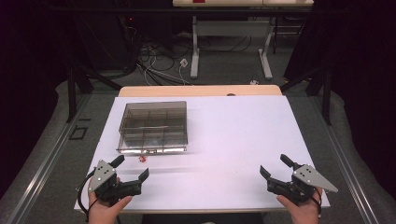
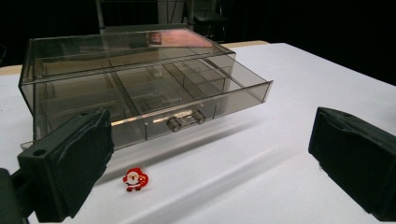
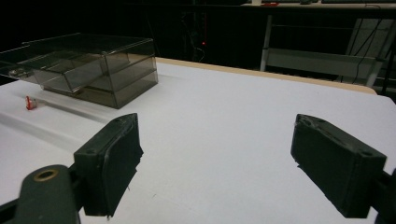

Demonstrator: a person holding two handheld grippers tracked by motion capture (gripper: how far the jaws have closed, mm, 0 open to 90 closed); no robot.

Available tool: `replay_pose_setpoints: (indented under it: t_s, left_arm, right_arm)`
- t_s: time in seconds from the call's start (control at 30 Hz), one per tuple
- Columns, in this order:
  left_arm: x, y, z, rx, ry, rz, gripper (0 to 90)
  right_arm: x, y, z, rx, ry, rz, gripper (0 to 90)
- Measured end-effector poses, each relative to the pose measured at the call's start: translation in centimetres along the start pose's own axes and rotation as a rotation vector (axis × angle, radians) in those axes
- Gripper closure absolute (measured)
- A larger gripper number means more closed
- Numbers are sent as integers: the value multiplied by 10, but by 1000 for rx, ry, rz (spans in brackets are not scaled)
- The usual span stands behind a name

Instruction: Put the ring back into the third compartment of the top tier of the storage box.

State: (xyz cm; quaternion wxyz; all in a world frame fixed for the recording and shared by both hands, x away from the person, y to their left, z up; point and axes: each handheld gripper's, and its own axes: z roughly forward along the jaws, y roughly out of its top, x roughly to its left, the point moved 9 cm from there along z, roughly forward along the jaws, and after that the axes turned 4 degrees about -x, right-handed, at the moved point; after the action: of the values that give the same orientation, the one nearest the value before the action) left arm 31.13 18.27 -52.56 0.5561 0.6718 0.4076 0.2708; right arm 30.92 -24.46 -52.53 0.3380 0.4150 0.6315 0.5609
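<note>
A smoky clear plastic box (image 1: 153, 126) with a divided drawer stands at the table's back left. Its drawer (image 2: 154, 95) is pulled partly out, showing empty compartments and a small handle (image 2: 186, 120). A tiny red Santa figure (image 1: 141, 159) lies on the white table just in front of the box; it is also in the left gripper view (image 2: 135, 178) and the right gripper view (image 3: 31, 102). My left gripper (image 1: 133, 167) rests near the front left edge, open and empty, close to the Santa. My right gripper (image 1: 275, 164) sits at the front right, open and empty.
The white table top (image 1: 233, 140) spreads wide between the grippers. Beyond the far edge are a wooden strip (image 1: 201, 90), floor cables (image 1: 159, 65) and another table's legs (image 1: 195, 51). Dark curtains flank both sides.
</note>
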Motion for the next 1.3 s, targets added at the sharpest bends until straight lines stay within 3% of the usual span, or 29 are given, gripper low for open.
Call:
replay_pose_setpoints:
  t_s: [0.27, 0.47, 0.73, 0.8, 1.3]
  left_arm:
    - [4, -3, 0, 8, 16, -6, 3]
    - [14, -8, -3, 25, 76, -19, 3]
    - [18, -14, -4, 52, 87, -7, 3]
    - [19, -19, -2, 81, 99, 6, 3]
    - [25, -29, 2, 146, 107, -4, 4]
  right_arm:
    - [-3, 2, 1, -5, 4, -11, 152]
    - [-2, 2, 7, -7, 13, -6, 151]
    - [0, 5, 10, -18, 14, -26, 153]
    - [1, 6, 10, -23, 20, -27, 154]
    - [7, 5, 11, -22, 56, -43, 161]
